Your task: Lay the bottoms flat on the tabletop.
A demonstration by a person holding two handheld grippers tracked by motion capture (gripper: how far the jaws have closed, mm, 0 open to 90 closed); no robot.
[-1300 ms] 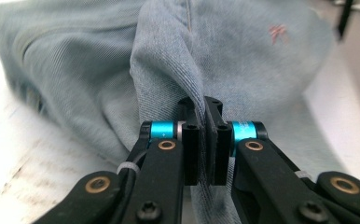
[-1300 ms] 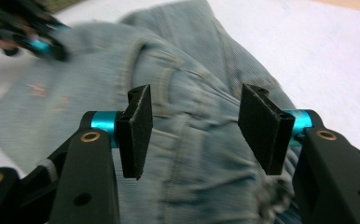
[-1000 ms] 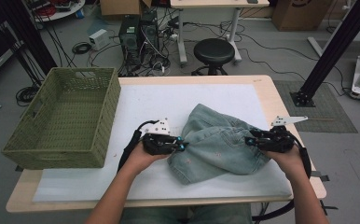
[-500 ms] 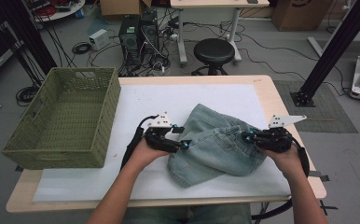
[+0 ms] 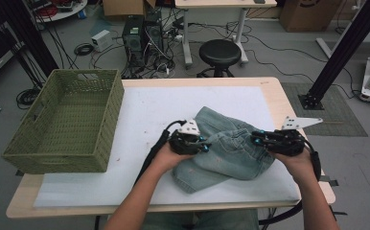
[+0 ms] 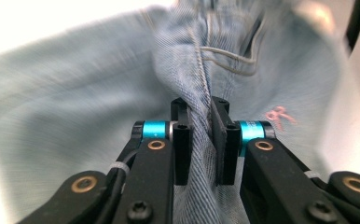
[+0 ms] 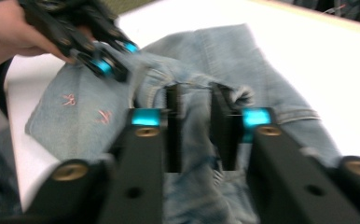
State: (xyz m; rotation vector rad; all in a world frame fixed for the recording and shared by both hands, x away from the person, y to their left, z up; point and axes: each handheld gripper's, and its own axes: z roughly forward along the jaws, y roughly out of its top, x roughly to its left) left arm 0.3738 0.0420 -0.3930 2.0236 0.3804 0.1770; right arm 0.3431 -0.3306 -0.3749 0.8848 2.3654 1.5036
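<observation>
A pair of light blue jeans [image 5: 231, 148] lies crumpled on the white mat [image 5: 149, 110] at the table's middle right. My left gripper [image 5: 206, 146] is at the jeans' left edge. In the left gripper view its jaws have just been closing and are shut [image 6: 200, 116] on a seamed fold of denim [image 6: 75, 93]. My right gripper [image 5: 256, 139] is at the jeans' right side. Its jaws have just been opening a little, and the right gripper view shows them [image 7: 196, 102] still pressing a frayed bunch of denim [image 7: 262, 70]. The left gripper [image 7: 108, 60] shows farther off.
A green woven basket [image 5: 85, 73] stands on the table's left part, partly over the mat. Bare mat lies between the basket and the jeans and behind them. On the floor beyond the table are a black stool [image 5: 220, 50], computer cases and cables.
My left gripper has moved right, onto the jeans' left edge, and taken a fold of it. The right gripper has risen slightly with its bunch of denim. The jeans are bunched closer together.
</observation>
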